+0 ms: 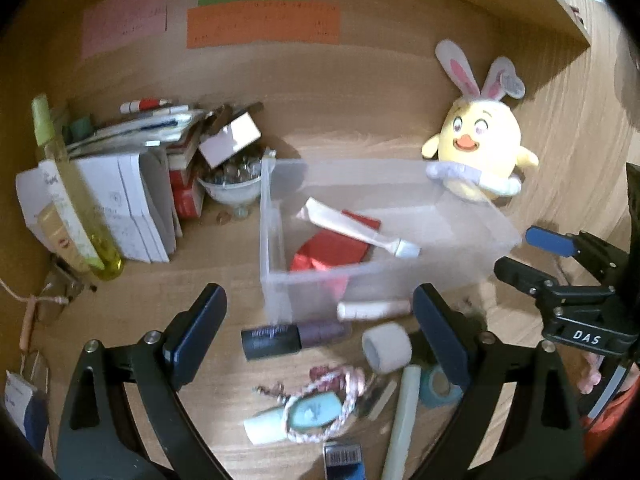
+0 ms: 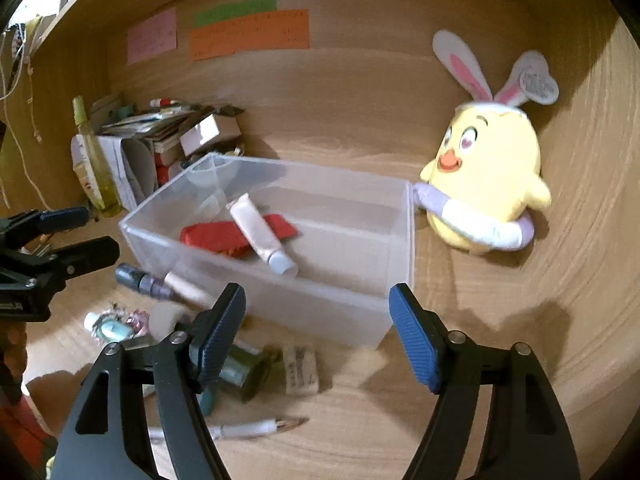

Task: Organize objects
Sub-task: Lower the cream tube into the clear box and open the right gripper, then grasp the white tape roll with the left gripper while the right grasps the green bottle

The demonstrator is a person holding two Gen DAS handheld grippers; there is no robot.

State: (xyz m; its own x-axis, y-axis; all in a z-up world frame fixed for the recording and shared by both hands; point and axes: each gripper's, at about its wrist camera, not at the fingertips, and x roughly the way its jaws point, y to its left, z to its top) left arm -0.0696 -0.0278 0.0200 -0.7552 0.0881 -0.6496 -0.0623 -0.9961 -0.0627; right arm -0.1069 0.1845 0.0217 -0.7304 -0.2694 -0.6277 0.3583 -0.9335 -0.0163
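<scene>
A clear plastic box (image 1: 272,240) (image 2: 340,312) stands on the wooden desk. A white tube (image 1: 360,228) (image 2: 260,232) lies in it across a red item (image 1: 332,248) (image 2: 224,236). My left gripper (image 1: 320,300) (image 2: 96,232) is open and empty at the box's near left corner, above a dark bottle (image 1: 288,336), a white cap (image 1: 386,348) and a roped keychain (image 1: 320,404). My right gripper (image 2: 318,294) (image 1: 524,254) is open and empty in front of the box's near wall. A green jar (image 2: 244,372) and a white block (image 2: 300,370) lie beside its left finger.
A yellow plush chick with bunny ears (image 1: 480,144) (image 2: 488,184) leans at the box's far right corner. To the left are stacked books (image 1: 132,200), a green bottle (image 1: 68,192) and a glass bowl (image 1: 232,184). Coloured notes (image 1: 260,24) hang on the back panel.
</scene>
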